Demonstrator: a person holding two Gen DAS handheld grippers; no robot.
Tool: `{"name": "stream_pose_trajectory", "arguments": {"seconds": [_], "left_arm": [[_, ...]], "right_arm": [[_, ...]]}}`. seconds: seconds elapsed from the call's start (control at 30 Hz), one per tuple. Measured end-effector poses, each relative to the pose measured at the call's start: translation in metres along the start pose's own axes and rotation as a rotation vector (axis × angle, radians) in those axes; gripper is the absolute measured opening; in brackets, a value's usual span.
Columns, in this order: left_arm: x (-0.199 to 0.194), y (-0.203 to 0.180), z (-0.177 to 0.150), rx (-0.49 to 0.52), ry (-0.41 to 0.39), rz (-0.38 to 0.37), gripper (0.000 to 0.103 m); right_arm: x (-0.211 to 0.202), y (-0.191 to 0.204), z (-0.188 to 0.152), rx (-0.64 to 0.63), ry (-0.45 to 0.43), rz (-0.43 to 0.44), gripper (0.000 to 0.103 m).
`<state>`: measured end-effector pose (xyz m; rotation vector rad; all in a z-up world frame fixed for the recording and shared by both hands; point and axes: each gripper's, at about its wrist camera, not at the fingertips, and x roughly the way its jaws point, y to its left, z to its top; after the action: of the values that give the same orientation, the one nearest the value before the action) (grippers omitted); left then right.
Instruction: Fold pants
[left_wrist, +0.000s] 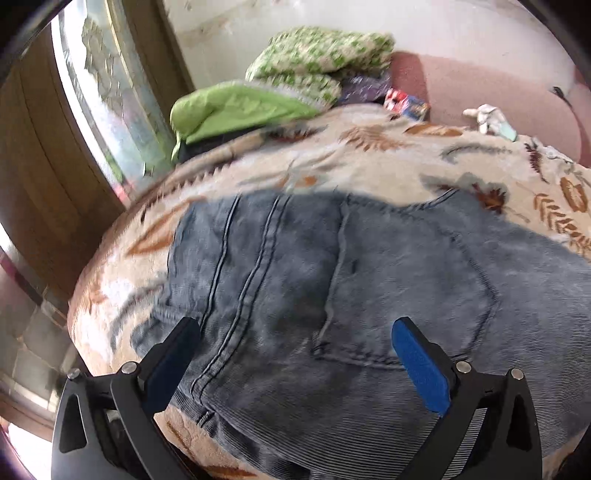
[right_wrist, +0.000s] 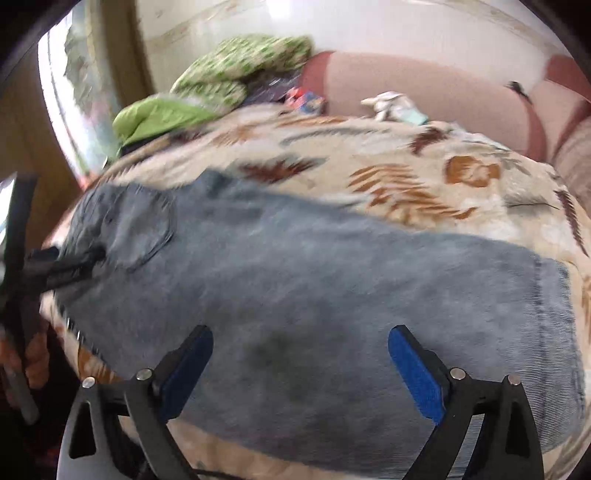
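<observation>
The pants (left_wrist: 332, 295) lie flat on the blanket (left_wrist: 369, 162), along its near edge. The waist and back pocket sit toward the blanket's left end, and the hem (right_wrist: 550, 295) reaches toward its right end. They look already doubled leg on leg, though blur makes that uncertain.

The left gripper (left_wrist: 295, 365) hangs over the seat with its jaws spread and nothing between them. The right gripper (right_wrist: 299, 373) hangs over the leg, likewise released and empty. In the right view the left gripper's dark frame shows at the waist end.

The step in hand seems to be taking hold for a fold across the length. To do it well, each gripper should pinch through every layer at an edge, not only the top cloth. One belongs at the near edge of the hem and the other at the waist or mid-leg as an anchor. The hem should be lifted level and laid square on the waist, with the seams lined up. The cloth is corduroy-like and thick, so a deep bite helps, and the soft blanket may bunch underneath.

No brand, label or writing can be read. A small coloured box (left_wrist: 406, 103) at the far edge is too blurred.
</observation>
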<state>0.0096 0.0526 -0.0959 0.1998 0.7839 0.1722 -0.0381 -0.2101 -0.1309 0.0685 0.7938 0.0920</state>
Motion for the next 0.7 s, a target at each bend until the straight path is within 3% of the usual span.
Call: {"name": "stream_pose_trajectory", "arguments": {"seconds": [0.07,0.17,0.3,0.4,0.57,0.7], "left_arm": [[-0.017,-0.019,0.006,0.058,-0.069,-0.015,0.103],[-0.03,-0.055,0.012,0.151,-0.108,-0.076,0.103],[-0.024,-0.098,0.012,0.246,-0.064,-0.154,0.103],[-0.01,-0.115,0.002,0.307,-0.007,-0.157,0.103],[-0.007,-0.108,-0.005,0.282,0.009,-0.186,0.103],[-0.015,-0.097,-0.002,0.23,-0.038,-0.223,0.103]], "right_arm": [[-0.001,-0.023,0.006,0.092,-0.004,-0.012,0.097],[0.0,-0.05,0.007,0.216,0.0,-0.028,0.097],[0.0,-0.07,0.012,0.27,-0.008,-0.106,0.097],[0.01,-0.089,0.01,0.324,0.05,-0.137,0.097],[0.005,-0.092,0.01,0.321,0.026,-0.185,0.097],[-0.017,-0.1,0.011,0.383,-0.091,-0.159,0.097]]}}
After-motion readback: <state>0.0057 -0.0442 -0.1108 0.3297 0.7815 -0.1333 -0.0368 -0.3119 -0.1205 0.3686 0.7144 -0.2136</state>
